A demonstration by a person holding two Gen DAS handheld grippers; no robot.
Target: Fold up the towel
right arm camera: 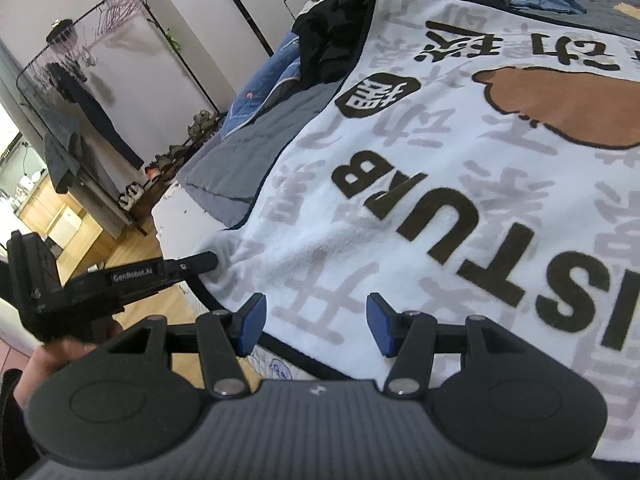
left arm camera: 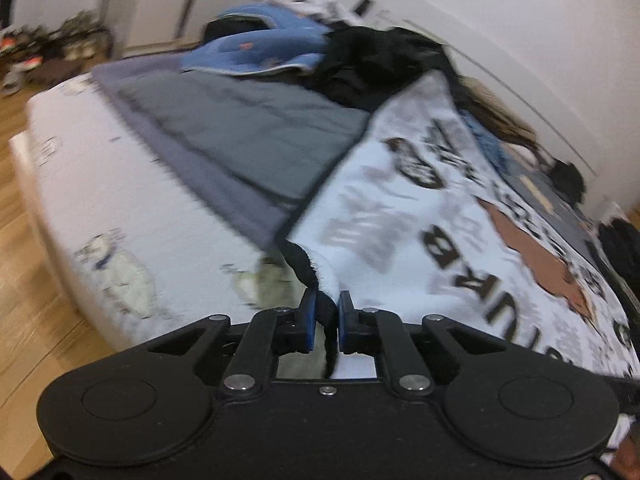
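The towel (right arm camera: 400,200) lay spread flat over the near part of a bed, a white plush sheet with dark lettering, a brown cartoon shape and a dark bound edge; by its nap and the way it draped over the mattress (left arm camera: 132,184) it looked soft, limp and light, likely to sag and crease wherever it was not supported, but with enough pile to resist slipping between rubber pads. At the left, the left gripper (left arm camera: 327,312) had its jaws drawn nearly together on the towel's near-left corner, the dark hem bunched between the blue pads. That seemed the sensible place to hold: a corner on the hem, where the cloth is doubled and firmer. Further right, the right gripper (right arm camera: 316,322) hung over the near edge with its jaws about half apart and nothing between them; the matching corner on its own side lay outside both views. The surface was yielding and cluttered: a grey quilt (left arm camera: 240,128), a blue padded item (left arm camera: 264,44) and dark clothes (left arm camera: 380,60) lay just beyond the towel, leaving limited room to fold. Around the bed there was wooden floor (left arm camera: 24,216), a clothes rack (right arm camera: 80,60) and white walls.
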